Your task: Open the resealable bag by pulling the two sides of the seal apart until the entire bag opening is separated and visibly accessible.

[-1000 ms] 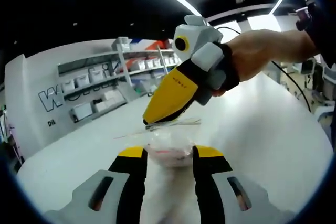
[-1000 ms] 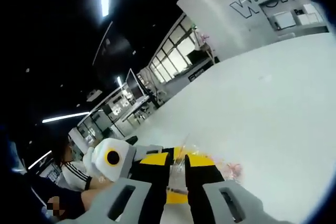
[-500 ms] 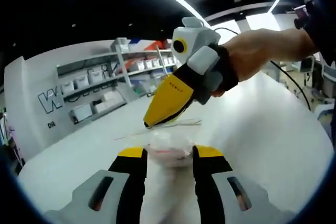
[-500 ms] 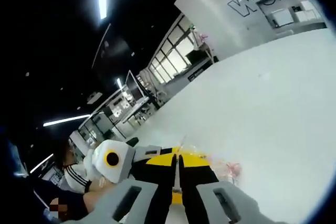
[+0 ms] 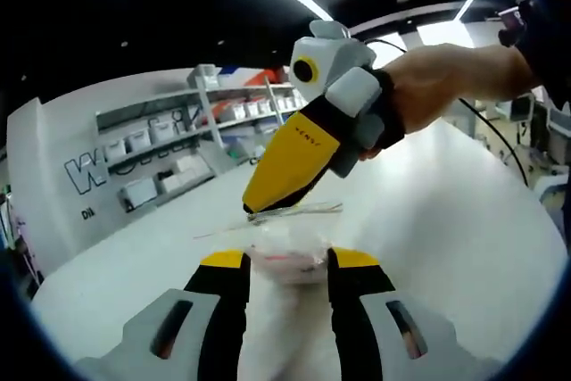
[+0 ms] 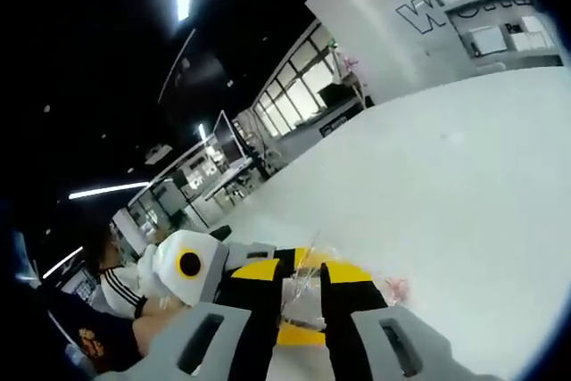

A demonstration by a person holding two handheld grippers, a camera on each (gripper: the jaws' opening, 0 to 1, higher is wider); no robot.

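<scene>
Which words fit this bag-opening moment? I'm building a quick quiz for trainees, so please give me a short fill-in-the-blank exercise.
1. The resealable bag is clear and lies between the jaws of the ____ gripper.
2. In the left gripper view, the right gripper has its tip at the bag's ____ edge.
3. The table beneath the bag is ____ in colour.
4. The jaw tips of both grippers are black and ____.

Missing words: left; top; white; yellow

Right tool point(image 5: 252, 211) pinches bag point(image 5: 287, 252) seal above left tool point(image 5: 288, 272).
</scene>
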